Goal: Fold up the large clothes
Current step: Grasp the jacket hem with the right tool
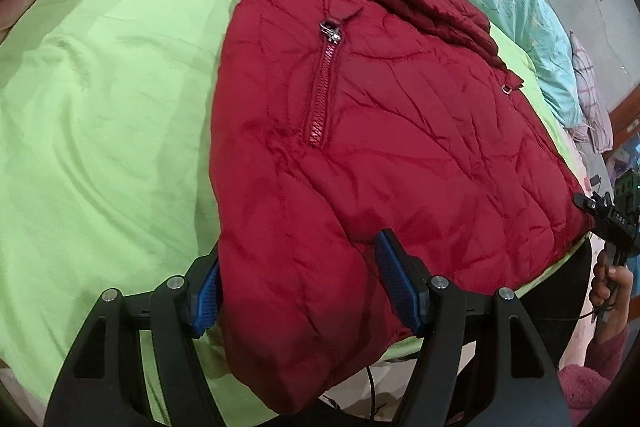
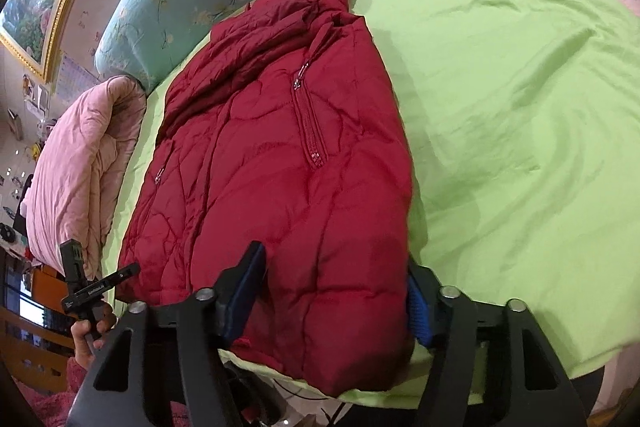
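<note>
The red quilted jacket [image 1: 360, 155] is seen folded lengthwise on the green sheet [image 1: 112, 99], its hem hanging over the bed's near edge. The left gripper [image 1: 298, 291] is set with jaws spread, straddling one hem corner. The right gripper [image 2: 336, 303] is likewise spread wide about the hem, not pinching it.
</note>
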Demonstrator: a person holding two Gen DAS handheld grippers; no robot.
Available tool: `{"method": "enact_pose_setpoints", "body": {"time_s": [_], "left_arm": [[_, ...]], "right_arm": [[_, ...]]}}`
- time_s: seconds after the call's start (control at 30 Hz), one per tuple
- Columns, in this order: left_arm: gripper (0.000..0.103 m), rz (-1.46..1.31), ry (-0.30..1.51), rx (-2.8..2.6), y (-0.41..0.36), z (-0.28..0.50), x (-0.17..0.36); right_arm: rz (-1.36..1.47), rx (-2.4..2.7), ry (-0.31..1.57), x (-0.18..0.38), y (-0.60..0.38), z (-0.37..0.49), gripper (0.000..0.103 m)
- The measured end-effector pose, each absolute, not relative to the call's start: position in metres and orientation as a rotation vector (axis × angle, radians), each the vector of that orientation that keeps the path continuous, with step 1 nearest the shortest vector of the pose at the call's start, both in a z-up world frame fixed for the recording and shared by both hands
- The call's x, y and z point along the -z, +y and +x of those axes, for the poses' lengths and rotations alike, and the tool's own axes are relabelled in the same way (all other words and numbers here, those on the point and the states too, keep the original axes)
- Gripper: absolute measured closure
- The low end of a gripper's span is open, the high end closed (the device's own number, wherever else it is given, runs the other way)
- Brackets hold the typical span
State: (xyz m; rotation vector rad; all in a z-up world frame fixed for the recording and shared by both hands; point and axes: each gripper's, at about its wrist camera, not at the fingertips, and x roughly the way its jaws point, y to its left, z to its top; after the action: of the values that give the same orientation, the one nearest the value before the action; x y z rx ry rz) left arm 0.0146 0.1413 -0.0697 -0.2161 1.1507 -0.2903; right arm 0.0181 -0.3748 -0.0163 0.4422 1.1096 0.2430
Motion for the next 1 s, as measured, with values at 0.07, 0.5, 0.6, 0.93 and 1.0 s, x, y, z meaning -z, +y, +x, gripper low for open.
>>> {"method": "enact_pose_setpoints", "body": {"time_s": [0.07,0.5,0.6,0.93,1.0], "left_arm": [[0.034,-0.22,1.153,0.301,0.142,0.014,0.073],[0.076,-0.281,1.161,0.403,0.143,0.01,0.078],[0.084,-0.275,1.125,0.422,0.143,0.008,0.065],[0.088,-0.263,0.965,0.444,0.135,0.009,0.011],[0.088,-0.289,0.962,0.441,0.138,0.012,0.007]], "right_arm": [[0.452,-0.27,1.106,0.016,-0.375,0.016,0.047],[0.466,-0.307,1.116,0.023,-0.372,0.018,0.076],[0.483,-0.332,1.088,0.015,-0.37,0.017,0.08],[0.558,-0.403,0.969,-0.014,-0.369,0.018,0.083],[0.571,-0.412,0.951,-0.018,-0.369,0.019,0.083]]}}
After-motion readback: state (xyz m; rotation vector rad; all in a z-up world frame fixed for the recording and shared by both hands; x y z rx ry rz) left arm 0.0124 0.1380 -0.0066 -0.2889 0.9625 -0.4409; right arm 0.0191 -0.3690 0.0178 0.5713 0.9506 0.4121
